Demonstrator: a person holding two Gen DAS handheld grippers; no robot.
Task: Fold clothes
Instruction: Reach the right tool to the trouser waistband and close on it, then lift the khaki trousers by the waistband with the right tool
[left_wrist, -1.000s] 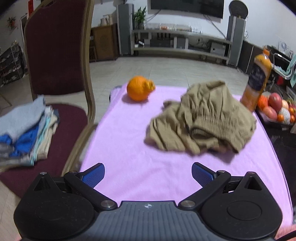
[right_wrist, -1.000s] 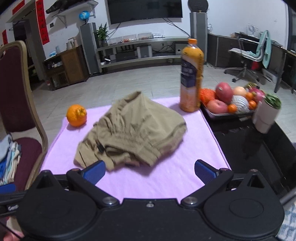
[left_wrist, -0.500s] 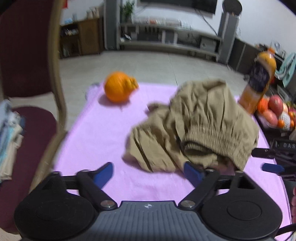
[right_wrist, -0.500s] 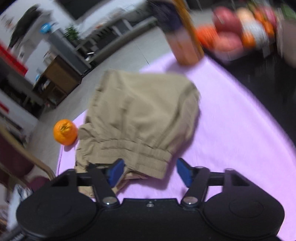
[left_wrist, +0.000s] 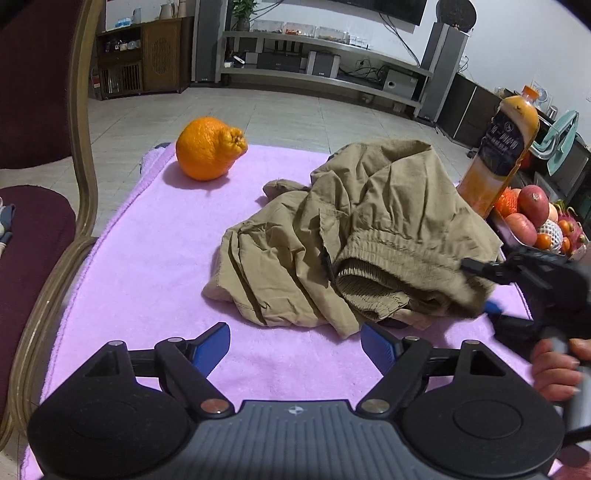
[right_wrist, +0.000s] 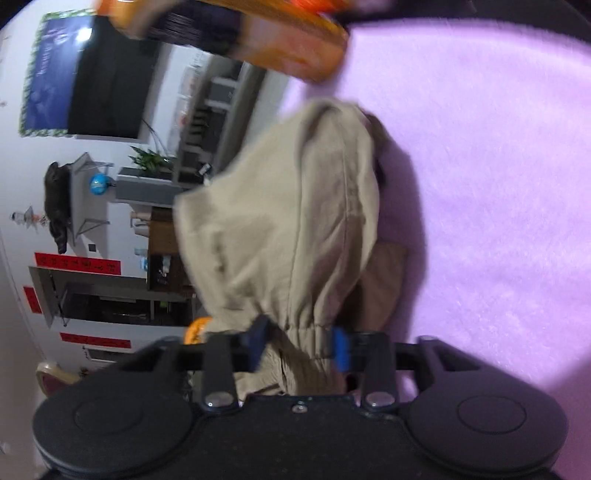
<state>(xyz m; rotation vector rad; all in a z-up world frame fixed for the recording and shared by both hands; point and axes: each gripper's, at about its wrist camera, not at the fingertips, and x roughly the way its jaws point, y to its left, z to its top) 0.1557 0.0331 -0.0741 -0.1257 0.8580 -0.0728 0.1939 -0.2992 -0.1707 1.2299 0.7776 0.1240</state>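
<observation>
Crumpled khaki shorts (left_wrist: 369, 221) lie on a pink towel (left_wrist: 147, 277). My left gripper (left_wrist: 293, 334) hovers low over the towel just in front of the shorts. Its jaws are opening slightly, with only towel between them; its right fingertip (left_wrist: 373, 339) is close to the shorts' near hem. My right gripper (left_wrist: 478, 286) comes in from the right, rolled on its side. In the right wrist view this right gripper (right_wrist: 298, 343) is closing, and its blue pads pinch the bunched elastic waistband of the shorts (right_wrist: 277, 221).
A large orange (left_wrist: 207, 147) sits at the towel's far left. An orange juice bottle (left_wrist: 498, 155) stands at the far right, with a fruit tray (left_wrist: 532, 221) beside it. A maroon chair (left_wrist: 37, 221) stands close on the left. A hand (left_wrist: 554, 373) holds the right gripper.
The right gripper dropped to the shorts, rolled onto its side and closed on the waistband. The left gripper sank toward the shorts' near edge and its jaws narrowed somewhat.
</observation>
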